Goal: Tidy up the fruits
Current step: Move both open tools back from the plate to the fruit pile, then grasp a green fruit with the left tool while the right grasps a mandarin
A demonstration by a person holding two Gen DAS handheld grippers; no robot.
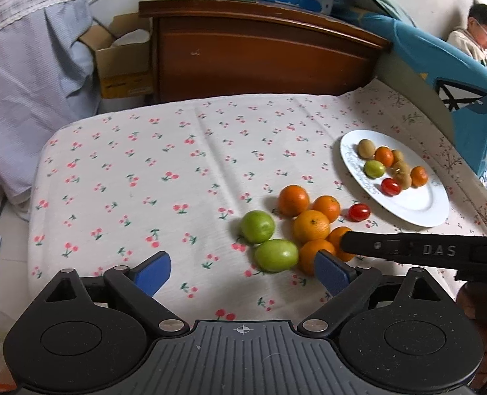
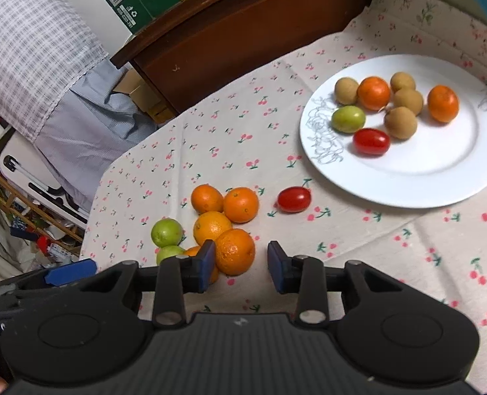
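Jaws of the left gripper (image 1: 243,271) stand wide, empty, over the cherry-print table (image 1: 138,177); right gripper (image 2: 241,265) jaws narrowed but parted, left pad beside an orange (image 2: 235,251), gripping nothing. Loose fruit pile (image 1: 296,227) near white plate (image 2: 424,177), which holds more fruit.

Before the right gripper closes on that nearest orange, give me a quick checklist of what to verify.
1. Right gripper open: ok.
2. Orange between its fingers: ok, though off-centre, with a gap on one side.
3. Neighbours clear of it: not ok; another orange sits against it.
4. Room on plate: ok, near part bare.
5. Left gripper out of the way: ok, open and empty.
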